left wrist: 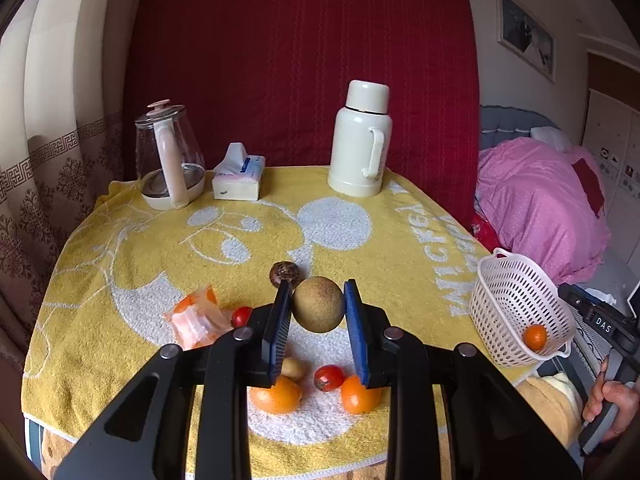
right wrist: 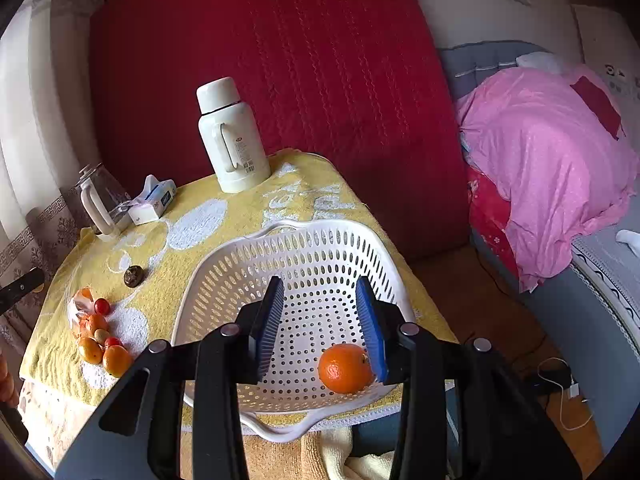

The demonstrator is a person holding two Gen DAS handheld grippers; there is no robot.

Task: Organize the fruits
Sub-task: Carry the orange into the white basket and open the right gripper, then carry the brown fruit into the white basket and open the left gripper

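While the right gripper (right wrist: 320, 320) is kept empty and parted, a round brown kiwi (left wrist: 318, 304) is clamped by the left gripper (left wrist: 318, 308) for the white perforated plastic basket (left wrist: 516, 300) at right.

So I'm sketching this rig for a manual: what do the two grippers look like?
Both look alike: the left gripper and the right gripper have matte black angular linkage arms with round silver pivot pins, ending in two flat fingers faced with ribbed blue pads. No cables or sleeves show.
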